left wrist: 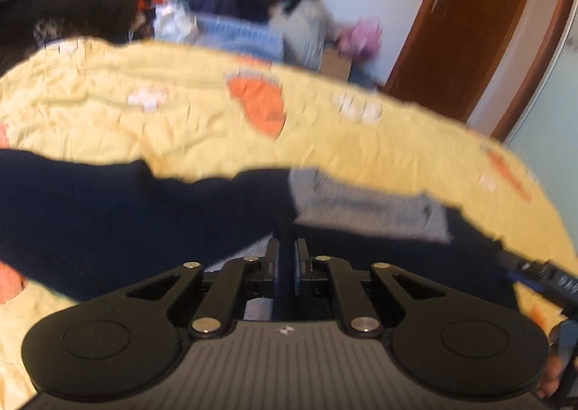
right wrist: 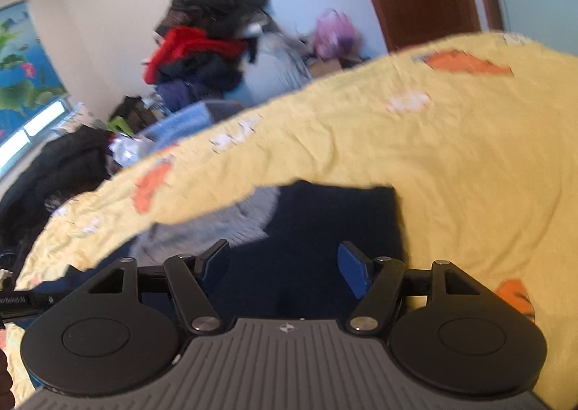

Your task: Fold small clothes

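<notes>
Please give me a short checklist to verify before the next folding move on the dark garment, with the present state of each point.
1. Left gripper closed on the navy garment: ok, dark cloth sits between its nearly shut jaws.
2. Right gripper free: ok, jaws open above the cloth, nothing pinched.
3. Garment lies flat: not ok, the grey part looks bunched.
4. Yellow bedsheet gives room for the fold: ok.
5. Sheet not caught in the left grip: cannot tell.
6. Sharp view: not ok, both blurred.
</notes>
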